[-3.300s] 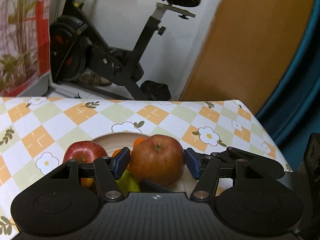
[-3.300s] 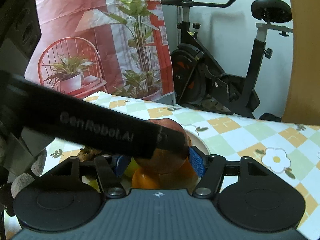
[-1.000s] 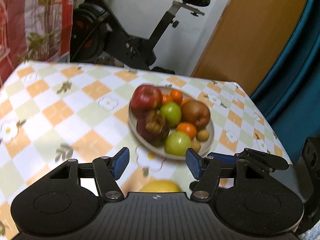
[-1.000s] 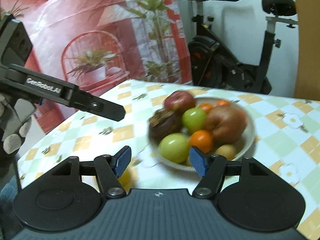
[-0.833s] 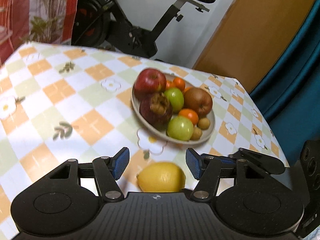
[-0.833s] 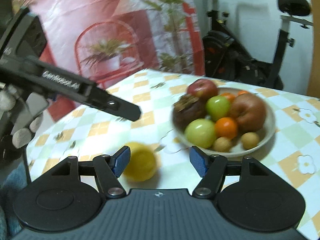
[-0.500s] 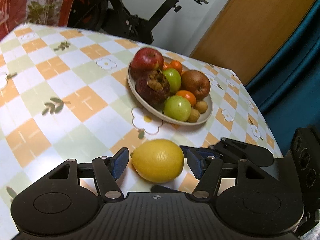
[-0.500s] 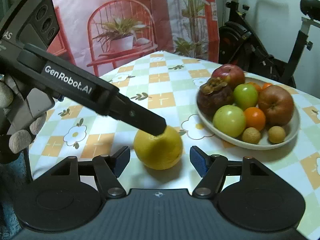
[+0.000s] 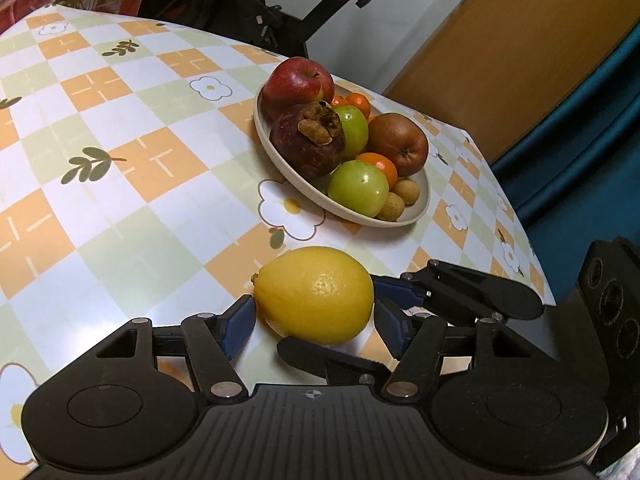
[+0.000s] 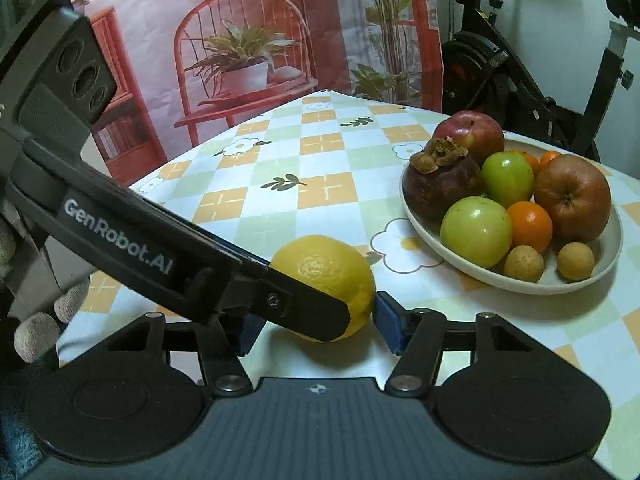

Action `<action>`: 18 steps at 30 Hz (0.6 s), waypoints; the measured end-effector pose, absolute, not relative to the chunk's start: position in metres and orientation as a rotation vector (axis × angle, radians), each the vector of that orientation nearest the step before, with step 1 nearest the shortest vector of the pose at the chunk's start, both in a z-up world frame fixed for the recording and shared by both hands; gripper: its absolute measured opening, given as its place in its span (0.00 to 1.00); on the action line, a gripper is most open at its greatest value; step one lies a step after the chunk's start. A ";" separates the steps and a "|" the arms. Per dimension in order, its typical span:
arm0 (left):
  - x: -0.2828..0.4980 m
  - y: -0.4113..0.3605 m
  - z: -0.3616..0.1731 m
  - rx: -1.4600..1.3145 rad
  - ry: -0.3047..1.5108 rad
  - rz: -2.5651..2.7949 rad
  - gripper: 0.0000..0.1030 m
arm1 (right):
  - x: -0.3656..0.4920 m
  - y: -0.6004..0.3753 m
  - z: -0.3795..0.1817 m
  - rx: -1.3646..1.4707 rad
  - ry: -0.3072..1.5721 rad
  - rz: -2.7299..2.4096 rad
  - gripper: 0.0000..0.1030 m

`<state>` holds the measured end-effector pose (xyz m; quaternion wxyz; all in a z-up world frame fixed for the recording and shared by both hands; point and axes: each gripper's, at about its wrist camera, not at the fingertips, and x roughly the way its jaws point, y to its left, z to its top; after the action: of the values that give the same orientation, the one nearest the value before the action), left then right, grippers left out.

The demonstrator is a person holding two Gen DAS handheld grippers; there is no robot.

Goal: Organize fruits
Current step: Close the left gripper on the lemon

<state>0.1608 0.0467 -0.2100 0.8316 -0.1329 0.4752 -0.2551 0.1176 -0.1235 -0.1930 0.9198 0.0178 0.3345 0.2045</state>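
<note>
While the lemon [image 9: 314,294] lies on the table [image 9: 120,200], we see it caught between two sets of fingers at once. The left gripper [image 9: 316,326] brackets it loosely, fingers released, with a sliver of gap at the right-hand pad. The right gripper [image 10: 316,326] is closing with the lemon between its fingers. One blue pad sits right at the skin, at 3 o'clock on the fruit. The other pad is hidden behind the left gripper's arm, so we cannot tell whether it grips yet.

From the lemon, in the left wrist view, a beige plate [image 9: 308,191] stands near at 1 o'clock, apart from it. On it are a red apple [image 9: 298,84] at the far rim and a dark purple fruit with a dry crown [image 9: 308,144] just in front. There are also two green apples [image 9: 358,188], a brownish apple [image 9: 398,144] at 3 o'clock, small oranges [image 9: 378,166] and two small tan fruits [image 9: 406,192] at the near rim.

A checked cloth of orange, green and white with flowers and leaf sprigs covers the table. Beyond it we see an exercise bike [image 9: 280,12] at 12 o'clock, a wooden door [image 9: 500,60] and a teal curtain [image 9: 592,140] at 2 o'clock. In the right wrist view, a printed backdrop of a red chair and potted plant [image 10: 240,60] hangs at 11 o'clock.
</note>
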 end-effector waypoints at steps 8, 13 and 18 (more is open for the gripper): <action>0.157 0.040 -0.199 -0.274 0.984 -0.533 0.63 | 0.110 -0.127 -0.190 0.054 0.665 0.412 0.59; 0.154 0.029 -0.174 -0.225 0.924 -0.540 0.63 | 0.102 -0.133 -0.177 0.055 0.610 0.404 0.59; 0.167 0.012 -0.153 -0.191 0.874 -0.548 0.63 | 0.103 -0.147 -0.157 0.074 0.544 0.384 0.59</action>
<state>0.1666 0.0117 -0.1529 0.8654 -0.0910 0.4174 -0.2618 0.1032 -0.1474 -0.1573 0.9443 0.0365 0.2671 0.1886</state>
